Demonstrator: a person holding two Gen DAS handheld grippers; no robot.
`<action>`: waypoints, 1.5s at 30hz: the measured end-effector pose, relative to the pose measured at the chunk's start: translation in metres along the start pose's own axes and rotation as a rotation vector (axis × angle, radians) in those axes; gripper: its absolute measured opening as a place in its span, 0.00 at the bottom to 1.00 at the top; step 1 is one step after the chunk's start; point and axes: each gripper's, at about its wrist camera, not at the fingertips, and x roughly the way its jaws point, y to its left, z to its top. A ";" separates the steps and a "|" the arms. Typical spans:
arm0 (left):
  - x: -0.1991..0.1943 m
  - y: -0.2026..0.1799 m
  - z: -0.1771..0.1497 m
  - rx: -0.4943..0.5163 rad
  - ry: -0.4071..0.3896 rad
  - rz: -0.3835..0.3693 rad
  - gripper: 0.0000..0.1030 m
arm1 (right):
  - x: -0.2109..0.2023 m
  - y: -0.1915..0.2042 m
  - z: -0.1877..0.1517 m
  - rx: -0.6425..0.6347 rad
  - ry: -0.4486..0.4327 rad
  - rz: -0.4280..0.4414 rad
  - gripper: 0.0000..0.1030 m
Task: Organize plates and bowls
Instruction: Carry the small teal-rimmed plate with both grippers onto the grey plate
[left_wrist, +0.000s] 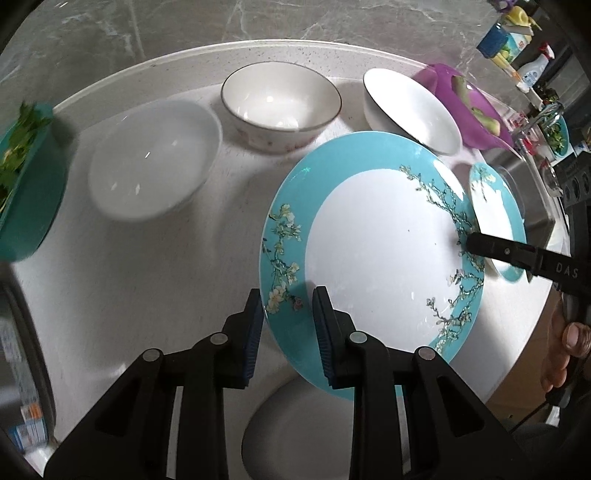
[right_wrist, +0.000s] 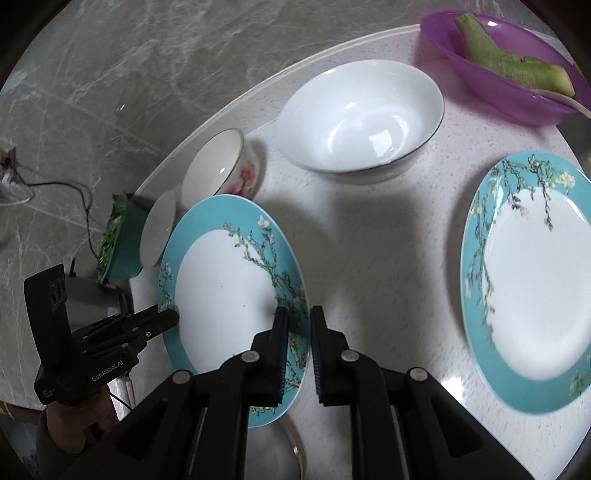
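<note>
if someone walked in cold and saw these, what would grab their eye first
Most striking is the turquoise blossom-rimmed plate, tilted off the white counter, with the left gripper and the right gripper each straddling its rim on opposite sides. A matching plate lies flat to its right. Behind that sits a purple bowl holding green vegetable pieces.

Left gripper (left_wrist: 288, 306): fingers straddling the plate (left_wrist: 373, 258) rim at its 8 o'clock edge, blue pads on either side. Right gripper (right_wrist: 298, 325): fingers straddling the rim at 3 o'clock. Whether the pads press the rim cannot be told.
</note>
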 end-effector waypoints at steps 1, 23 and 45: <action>-0.004 0.001 -0.008 -0.005 0.002 -0.001 0.24 | -0.002 0.002 -0.005 -0.003 0.002 0.004 0.14; 0.006 -0.010 -0.141 -0.067 0.084 0.026 0.24 | 0.017 0.023 -0.107 -0.062 0.112 -0.024 0.14; 0.016 -0.033 -0.164 0.058 0.059 0.171 0.24 | 0.033 0.038 -0.128 -0.178 0.123 -0.146 0.17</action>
